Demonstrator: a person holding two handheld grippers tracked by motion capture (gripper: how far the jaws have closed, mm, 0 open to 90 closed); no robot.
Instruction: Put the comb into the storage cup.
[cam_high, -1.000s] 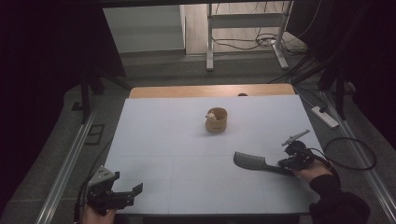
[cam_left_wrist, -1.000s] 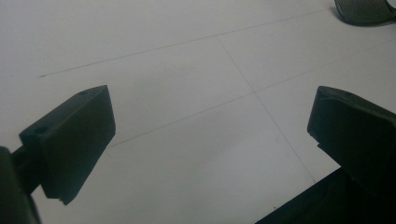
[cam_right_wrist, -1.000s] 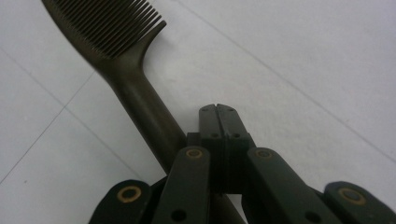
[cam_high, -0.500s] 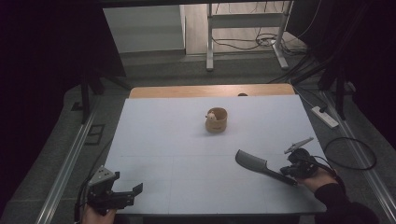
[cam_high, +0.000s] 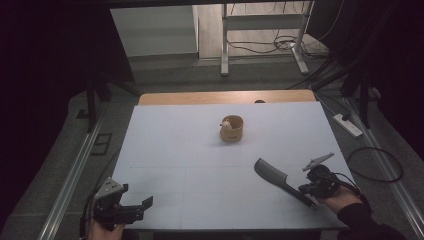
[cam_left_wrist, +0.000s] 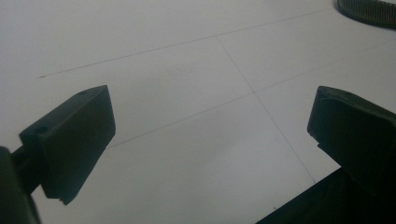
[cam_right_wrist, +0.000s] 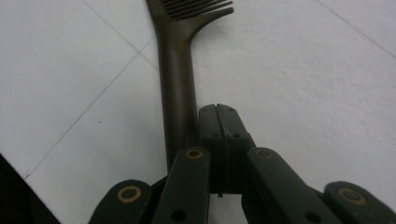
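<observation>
Hiding the butt of the dark comb (cam_right_wrist: 177, 70) under the linkage of the right gripper (cam_right_wrist: 219, 112), so not letting the eye tell whether anything is pinching it. Pressing the two jaws flat against each other, clenched, with no gap and nothing between the pads. Running the comb's handle along the outer side of the left-hand jaw, touching or just beside it, and stretching straight ahead of the tips. Cutting off the comb's toothed head at the top edge of the right gripper view.

Seen from the high view, reaching out ahead of the right gripper (cam_high: 303, 191) with the comb (cam_high: 275, 175) lying slantwise on the white table (cam_high: 175, 140). Standing well beyond the comb's far end, a small wooden cup (cam_high: 232, 129) with something pale and too small to make out inside.

Holding the left gripper (cam_high: 142, 209) released, jaws wide apart over bare table (cam_left_wrist: 210, 121). Catching just a dark sliver of comb teeth (cam_left_wrist: 369, 9) far ahead and to the right of those jaws, cut by the frame's corner.

Compared with a second ago: sitting nearer the person's edge of the table with both the right gripper and the comb, the comb now slanting more steeply. Keeping the left gripper where it was, equally open.
</observation>
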